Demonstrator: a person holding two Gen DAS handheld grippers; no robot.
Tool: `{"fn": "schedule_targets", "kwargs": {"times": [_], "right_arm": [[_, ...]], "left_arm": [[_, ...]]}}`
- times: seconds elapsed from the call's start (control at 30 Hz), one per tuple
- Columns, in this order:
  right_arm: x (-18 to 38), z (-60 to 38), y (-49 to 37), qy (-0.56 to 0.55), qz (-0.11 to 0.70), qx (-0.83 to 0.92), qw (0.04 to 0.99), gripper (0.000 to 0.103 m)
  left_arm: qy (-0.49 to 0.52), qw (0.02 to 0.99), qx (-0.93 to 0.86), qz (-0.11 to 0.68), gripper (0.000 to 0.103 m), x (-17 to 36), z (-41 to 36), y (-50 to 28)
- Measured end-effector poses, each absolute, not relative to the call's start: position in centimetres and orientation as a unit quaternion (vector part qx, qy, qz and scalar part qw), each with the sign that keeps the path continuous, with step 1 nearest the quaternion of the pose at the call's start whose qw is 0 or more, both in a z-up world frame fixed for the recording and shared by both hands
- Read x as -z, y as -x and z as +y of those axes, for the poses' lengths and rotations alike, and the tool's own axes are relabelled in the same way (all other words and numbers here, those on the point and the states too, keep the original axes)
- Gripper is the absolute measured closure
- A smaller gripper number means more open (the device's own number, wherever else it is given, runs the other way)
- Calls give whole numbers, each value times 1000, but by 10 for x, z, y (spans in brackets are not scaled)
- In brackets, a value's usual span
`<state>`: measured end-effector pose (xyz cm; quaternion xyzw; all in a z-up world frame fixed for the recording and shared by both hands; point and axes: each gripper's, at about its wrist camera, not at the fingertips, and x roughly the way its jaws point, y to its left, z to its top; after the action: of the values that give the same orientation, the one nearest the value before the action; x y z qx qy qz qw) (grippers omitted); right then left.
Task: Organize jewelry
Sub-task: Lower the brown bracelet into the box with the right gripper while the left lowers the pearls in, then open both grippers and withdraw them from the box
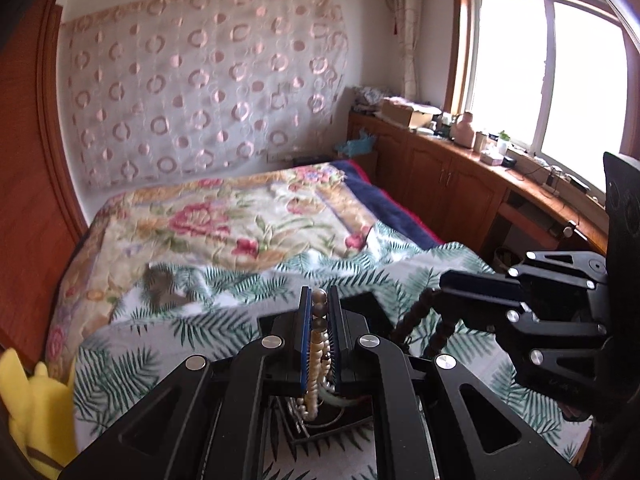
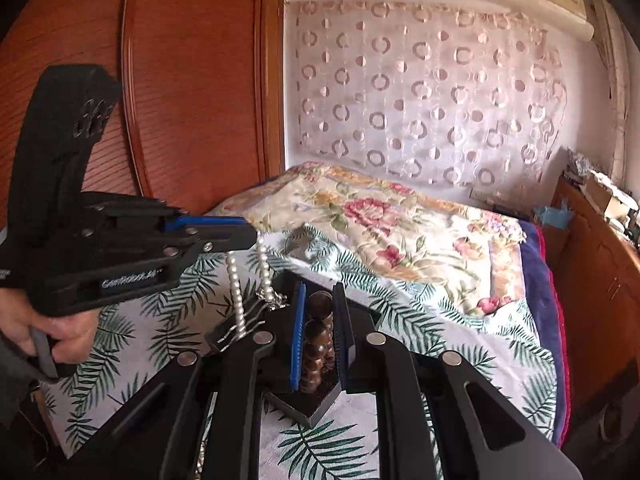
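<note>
My left gripper (image 1: 320, 300) is shut on a white pearl necklace (image 1: 316, 360) whose strands hang down over a black jewelry tray (image 1: 320, 426) on the bed. In the right wrist view the left gripper (image 2: 250, 236) shows at left with the pearl necklace (image 2: 236, 292) dangling from it. My right gripper (image 2: 319, 294) is shut on a dark brown wooden bead bracelet (image 2: 316, 344), held above the black tray (image 2: 316, 410). In the left wrist view the right gripper (image 1: 444, 280) holds the brown bracelet (image 1: 420, 320) as a hanging loop.
The bed has a palm-leaf sheet (image 1: 160, 344) and a floral blanket (image 1: 224, 220). A yellow plush toy (image 1: 32, 404) sits at the left. A wooden cabinet (image 1: 460, 184) with clutter runs under the window. A wooden wardrobe (image 2: 180, 80) stands at the left.
</note>
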<state>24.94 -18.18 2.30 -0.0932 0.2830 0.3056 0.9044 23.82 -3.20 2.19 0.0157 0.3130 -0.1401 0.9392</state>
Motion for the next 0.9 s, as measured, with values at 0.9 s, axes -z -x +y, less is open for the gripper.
{"fn": "schedule_targets", "kwargs": {"times": [0.9], "right_arm": [[9, -174, -275, 59, 324, -300, 895, 71]], "left_arm": [[-3, 938, 134, 320, 65, 10, -18, -219]]}}
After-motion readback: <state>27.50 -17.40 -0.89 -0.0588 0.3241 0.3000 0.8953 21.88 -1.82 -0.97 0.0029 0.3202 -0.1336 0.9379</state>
